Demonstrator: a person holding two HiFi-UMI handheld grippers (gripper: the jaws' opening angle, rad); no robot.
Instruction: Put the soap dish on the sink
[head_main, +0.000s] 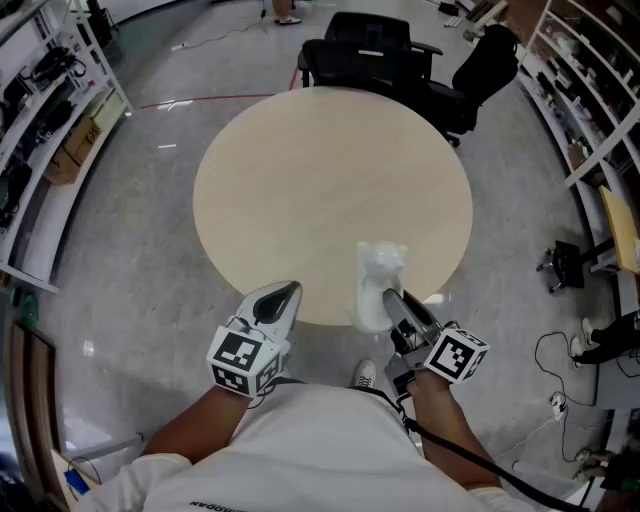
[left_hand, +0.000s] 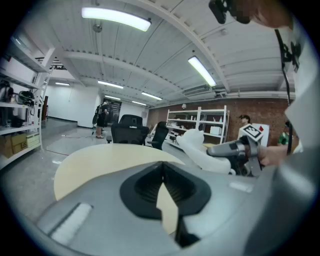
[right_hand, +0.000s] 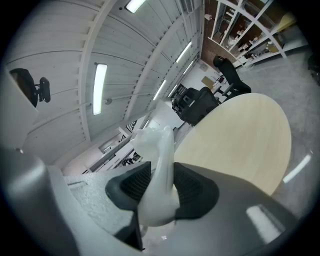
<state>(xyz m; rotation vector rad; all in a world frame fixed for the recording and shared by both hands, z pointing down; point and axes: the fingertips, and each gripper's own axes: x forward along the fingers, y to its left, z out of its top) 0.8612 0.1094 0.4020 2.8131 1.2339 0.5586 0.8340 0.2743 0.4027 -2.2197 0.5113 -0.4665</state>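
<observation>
One white soap dish, one round surface. Two tools: left tool, right tool. Two black chairs.

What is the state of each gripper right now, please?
Left gripper: closed, nothing between its jaws.
Right gripper: closed on the white soap dish.

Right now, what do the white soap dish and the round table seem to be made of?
Soap dish: probably plastic or silicone, milky and slightly translucent, with soft rounded edges.
Round table: likely wood-look laminate, matte pale beige with faint grain.
</observation>
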